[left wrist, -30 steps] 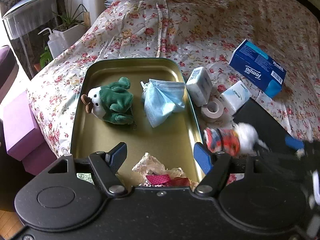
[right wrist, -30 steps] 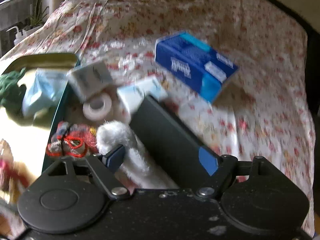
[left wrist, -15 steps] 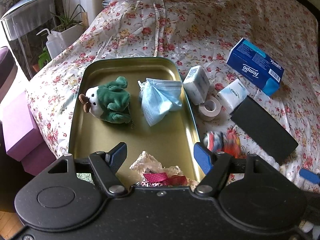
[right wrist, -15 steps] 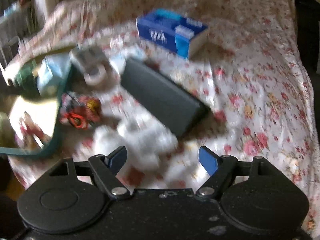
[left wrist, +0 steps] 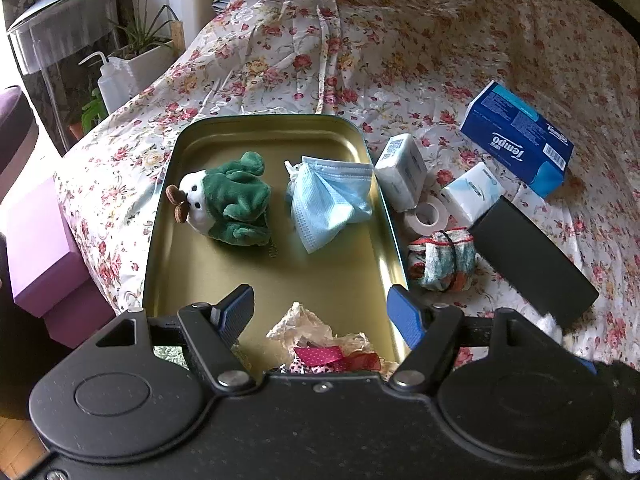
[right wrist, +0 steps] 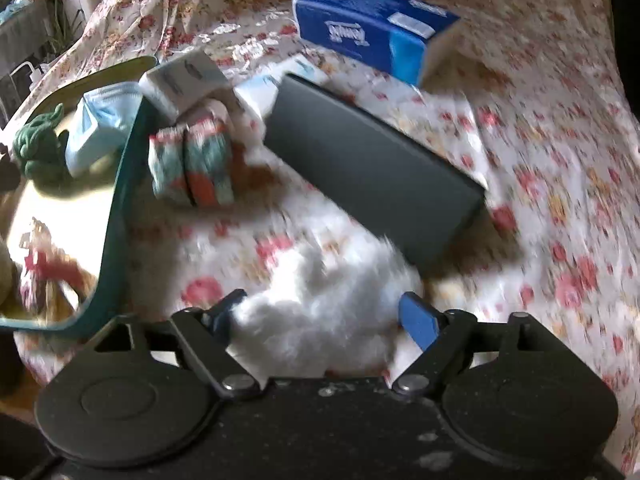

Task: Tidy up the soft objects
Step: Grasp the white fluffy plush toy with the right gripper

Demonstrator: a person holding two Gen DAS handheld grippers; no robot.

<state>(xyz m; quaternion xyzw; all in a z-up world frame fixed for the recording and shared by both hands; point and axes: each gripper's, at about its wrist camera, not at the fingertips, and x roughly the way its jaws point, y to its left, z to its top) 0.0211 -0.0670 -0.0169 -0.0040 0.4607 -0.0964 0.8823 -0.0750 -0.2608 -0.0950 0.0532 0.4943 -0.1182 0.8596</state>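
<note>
Left gripper (left wrist: pixel 320 310) hovers level over the near end of the gold tray (left wrist: pixel 168 216), jaws wide apart with nothing held; in the tray, left to right, lie a green plush toy (left wrist: pixel 228 200) with its white face pointing left and long axis crosswise, then a crumpled blue face mask (left wrist: pixel 328 200). Right of the tray rim a rolled patterned cloth (right wrist: pixel 192 168) lies on the floral bedspread (right wrist: pixel 560 160) beside a dark flat box (right wrist: pixel 372 168). Right gripper (right wrist: pixel 320 312), tilted down toward the bedspread, has its jaws spread around a white fluffy toy (right wrist: pixel 320 300); blur hides whether the pads touch it or which way it points.
</note>
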